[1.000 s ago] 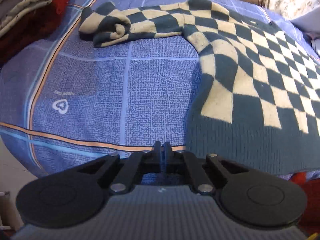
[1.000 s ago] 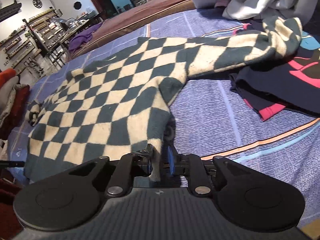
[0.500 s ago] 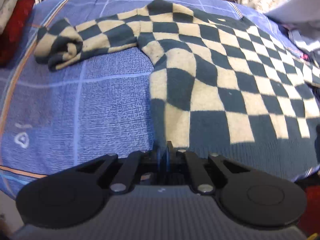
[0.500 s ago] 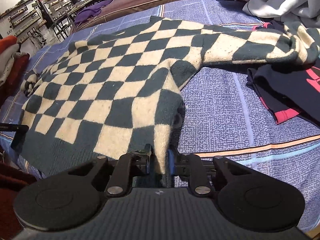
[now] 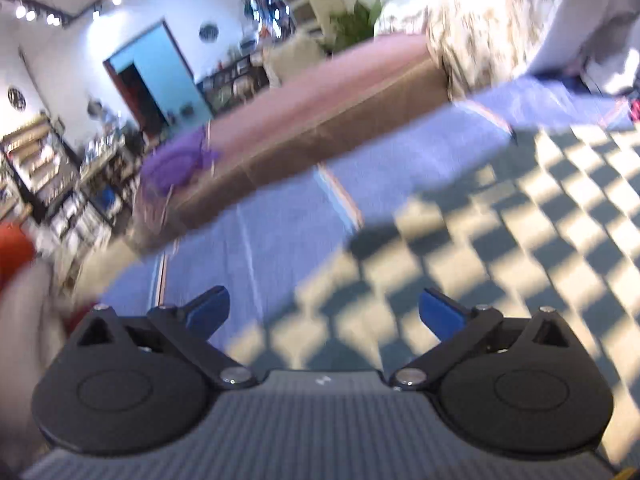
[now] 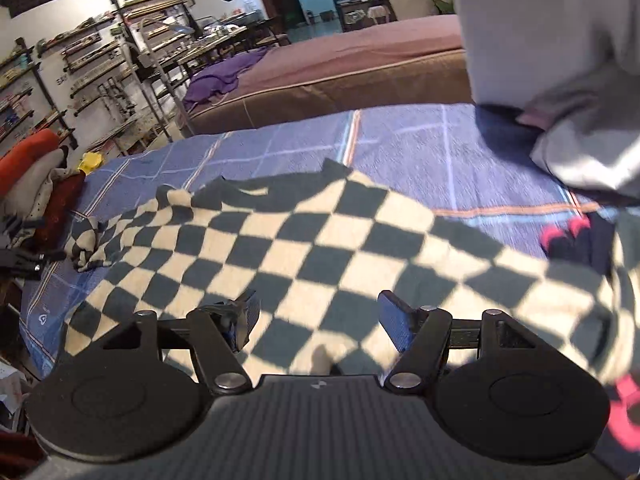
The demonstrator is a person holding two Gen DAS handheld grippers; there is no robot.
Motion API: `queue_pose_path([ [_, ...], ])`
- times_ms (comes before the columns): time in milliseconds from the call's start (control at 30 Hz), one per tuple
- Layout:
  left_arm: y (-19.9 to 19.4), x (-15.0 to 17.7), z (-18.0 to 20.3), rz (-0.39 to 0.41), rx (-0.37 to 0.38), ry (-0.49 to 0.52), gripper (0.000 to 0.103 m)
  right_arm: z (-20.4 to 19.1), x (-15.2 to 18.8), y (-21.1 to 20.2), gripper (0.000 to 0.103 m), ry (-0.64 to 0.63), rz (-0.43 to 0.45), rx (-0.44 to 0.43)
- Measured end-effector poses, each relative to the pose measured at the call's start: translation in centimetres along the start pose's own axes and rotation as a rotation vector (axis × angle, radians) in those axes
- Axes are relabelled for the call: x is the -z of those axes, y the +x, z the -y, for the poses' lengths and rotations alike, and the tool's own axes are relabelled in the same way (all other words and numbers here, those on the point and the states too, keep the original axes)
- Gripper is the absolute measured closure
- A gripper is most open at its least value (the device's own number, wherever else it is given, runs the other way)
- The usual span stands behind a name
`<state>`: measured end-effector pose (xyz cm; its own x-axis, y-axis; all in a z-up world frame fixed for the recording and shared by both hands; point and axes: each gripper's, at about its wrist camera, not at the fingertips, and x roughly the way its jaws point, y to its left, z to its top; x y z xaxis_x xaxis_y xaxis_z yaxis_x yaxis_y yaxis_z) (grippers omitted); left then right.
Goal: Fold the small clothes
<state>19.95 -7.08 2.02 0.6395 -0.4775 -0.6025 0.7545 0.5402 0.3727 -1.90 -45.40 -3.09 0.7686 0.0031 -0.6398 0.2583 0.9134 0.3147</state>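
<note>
A lived-in room: bed, brown mattress, cluttered wall shelves.

left gripper, right gripper — jaws just opened wide

Your clearest lane is the bare blue bedspread along the bed's far edge, beyond the checkered sweater that covers the middle of the bed. At the bed's left edge a heap of red and grey clothes blocks you, and at the far right corner a grey pile and a dark garment with pink print close the way. Past the far edge, the brown bed leaves only a narrow gap.
</note>
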Motion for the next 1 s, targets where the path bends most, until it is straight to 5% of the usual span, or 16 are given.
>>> queue_pose_path([
  [100, 7.6, -4.9, -1.2, -0.06, 0.166, -0.135, 0.006, 0.6, -3.6, 4.3, 0.0, -0.104, -0.014, -0.009],
  [167, 13.1, -6.6, -1.8, -0.152, 0.283, -0.256, 0.03, 1.4, -5.3, 7.0, 0.0, -0.133, -0.02, -0.026],
  [233, 17.5, -7.4, -1.6, -0.234, 0.369, -0.3, 0.043, 2.6, -6.6, 9.9, 0.001, -0.14, -0.037, -0.035],
  [467, 23.5, -5.6, 3.4, -0.304, 0.466, -0.028, 0.041, 4.3, -8.6, 18.0, 0.003, -0.185, -0.102, -0.082],
  [533, 23.2, -5.5, 4.3, -0.273, 0.485, 0.025, 0.054, 4.3, -8.4, 19.7, 0.007, -0.193, -0.133, -0.086],
  [600, 22.9, -5.7, 4.8, -0.277, 0.513, 0.058, 0.084, 4.4, -8.1, 20.4, 0.031, -0.186, -0.142, -0.128],
  [633, 22.6, -6.1, 5.0, -0.277, 0.536, 0.061, 0.099, 4.3, -8.0, 20.2, 0.06, -0.191, -0.135, -0.142],
  [667, 21.9, -6.5, 5.4, -0.26, 0.549, 0.09, 0.099, 4.3, -8.1, 20.0, 0.078, -0.183, -0.138, -0.169],
  [767, 21.5, -7.9, 6.8, -0.21, 0.474, 0.181, 0.099, 4.6, -8.2, 18.8, 0.082, -0.168, -0.103, -0.168],
  [833, 22.3, -9.2, 6.6, -0.183, 0.371, 0.139, 0.099, 4.6, -8.4, 18.2, 0.085, -0.168, -0.054, -0.12],
  [867, 23.1, -9.6, 6.4, -0.203, 0.345, 0.101, 0.099, 4.6, -8.5, 18.0, 0.097, -0.163, -0.032, -0.069],
  [933, 25.1, -10.0, 6.2, -0.272, 0.347, 0.032, 0.099, 4.5, -8.5, 18.4, 0.097, -0.158, -0.015, 0.022],
  [1000, 25.5, -9.8, 7.2, -0.253, 0.266, 0.067, 0.095, 4.4, -8.3, 18.8, 0.093, -0.16, -0.048, 0.056],
])
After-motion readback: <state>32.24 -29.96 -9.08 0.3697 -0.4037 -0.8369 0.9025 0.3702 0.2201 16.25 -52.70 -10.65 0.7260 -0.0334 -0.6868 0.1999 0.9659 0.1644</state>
